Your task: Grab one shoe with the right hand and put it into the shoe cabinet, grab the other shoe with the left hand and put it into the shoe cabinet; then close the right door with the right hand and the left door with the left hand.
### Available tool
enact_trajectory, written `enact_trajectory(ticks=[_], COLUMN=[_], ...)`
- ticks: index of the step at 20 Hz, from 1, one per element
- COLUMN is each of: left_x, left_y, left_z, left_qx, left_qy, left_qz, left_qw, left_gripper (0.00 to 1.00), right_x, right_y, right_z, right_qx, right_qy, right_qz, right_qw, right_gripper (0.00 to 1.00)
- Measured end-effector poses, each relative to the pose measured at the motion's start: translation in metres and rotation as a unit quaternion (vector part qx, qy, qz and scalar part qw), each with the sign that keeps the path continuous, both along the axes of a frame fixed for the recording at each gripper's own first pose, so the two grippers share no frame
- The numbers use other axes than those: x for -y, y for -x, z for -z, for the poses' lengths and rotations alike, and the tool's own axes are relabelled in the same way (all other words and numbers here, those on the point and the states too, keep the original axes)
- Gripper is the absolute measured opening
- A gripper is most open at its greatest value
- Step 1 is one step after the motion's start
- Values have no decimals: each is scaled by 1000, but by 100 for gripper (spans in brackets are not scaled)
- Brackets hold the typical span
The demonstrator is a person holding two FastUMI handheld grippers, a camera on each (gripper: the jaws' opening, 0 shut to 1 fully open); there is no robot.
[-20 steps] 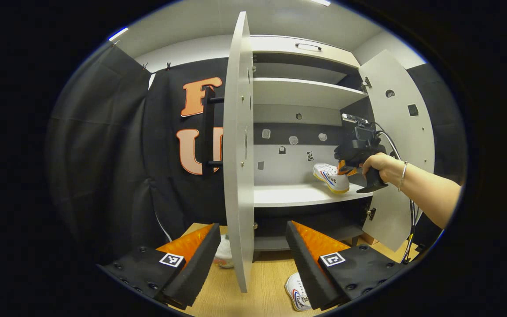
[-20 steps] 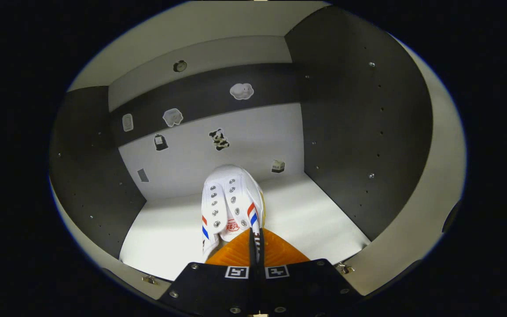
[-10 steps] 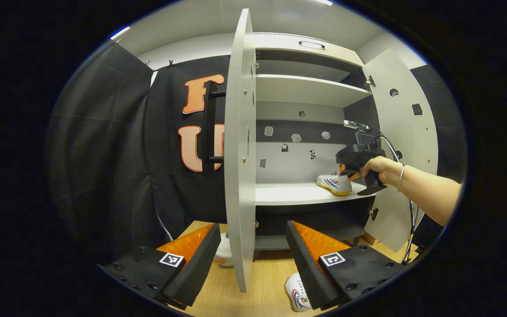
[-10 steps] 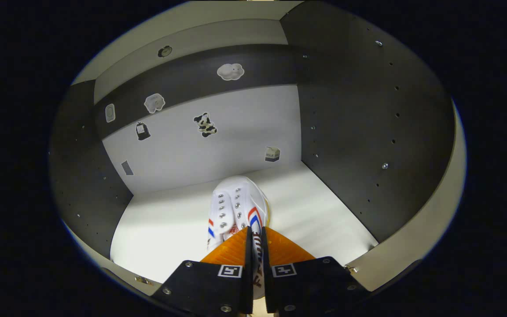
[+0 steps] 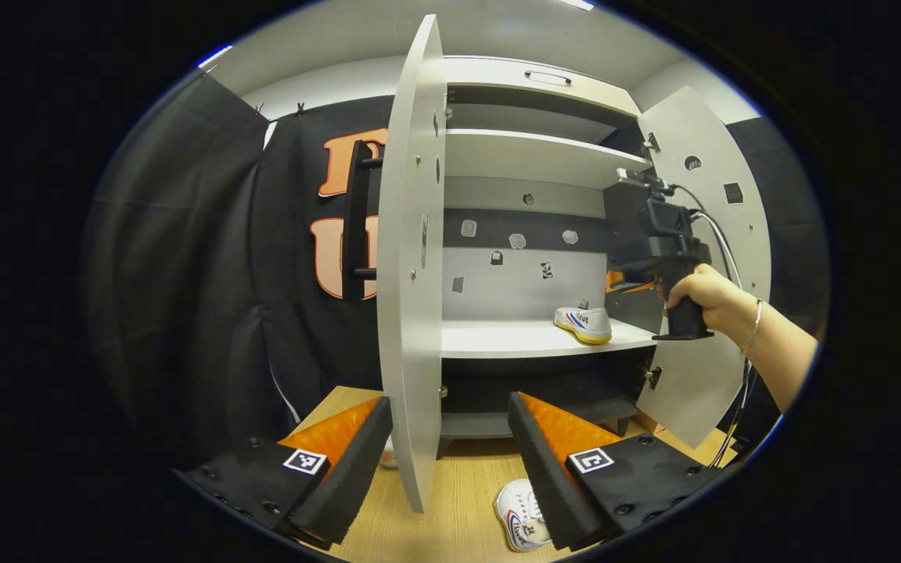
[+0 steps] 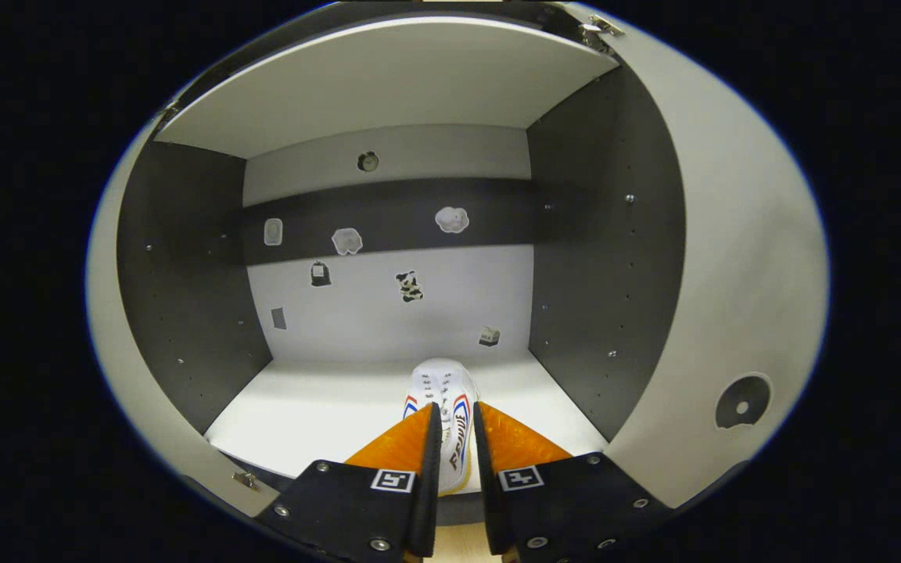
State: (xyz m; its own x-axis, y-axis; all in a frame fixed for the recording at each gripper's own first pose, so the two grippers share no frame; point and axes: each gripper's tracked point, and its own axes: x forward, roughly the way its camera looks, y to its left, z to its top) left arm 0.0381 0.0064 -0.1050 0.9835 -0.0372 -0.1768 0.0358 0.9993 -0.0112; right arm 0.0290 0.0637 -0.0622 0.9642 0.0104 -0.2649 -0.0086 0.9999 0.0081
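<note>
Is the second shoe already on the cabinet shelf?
No, the second shoe lies on the floor below the open cabinet, beside the left gripper.

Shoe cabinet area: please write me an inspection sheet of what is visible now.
Surface: wooden floor, white shelf.
Job's things: first shoe on the shelf; second shoe on the floor; left door and right door open.
Clutter: small white thing behind the left door, unclear.
Claws: left claw open, low, at the left door's edge; right claw slightly open, clear of the first shoe.
Cables: one cable from the right claw.
Surroundings: black cloth wall; stickers on cabinet back.
</note>
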Motion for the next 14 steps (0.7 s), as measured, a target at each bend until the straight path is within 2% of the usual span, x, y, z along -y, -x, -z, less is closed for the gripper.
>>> enact_trajectory(ticks=[4,5,6,9,11,14], left_x=[0,1,3,11,20,39], left_y=[7,9,10,18,22,29], left_z=[16,25,34,72,100,141], left_qx=[-14,-20,-28,-63,-88,-123], left_qy=[2,3,5,10,8,-1], left_qz=[-2,-1,0,5,13,36], left_qw=[1000,1000,1000,998,996,992], left_gripper=[96,94,97,94,97,97], right_x=[-2,-3,-3,2,4,17], right_y=[38,48,56,77,90,105], right_z=[-11,-12,-15,-18,-19,-15], right_qx=[26,31,41,56,63,67], right_qy=[-3,-6,-9,-8,-10,6], right_qz=[-19,-24,-26,-28,-31,-23], right_qw=[999,999,999,998,997,997], right_gripper=[39,46,49,55,68,76])
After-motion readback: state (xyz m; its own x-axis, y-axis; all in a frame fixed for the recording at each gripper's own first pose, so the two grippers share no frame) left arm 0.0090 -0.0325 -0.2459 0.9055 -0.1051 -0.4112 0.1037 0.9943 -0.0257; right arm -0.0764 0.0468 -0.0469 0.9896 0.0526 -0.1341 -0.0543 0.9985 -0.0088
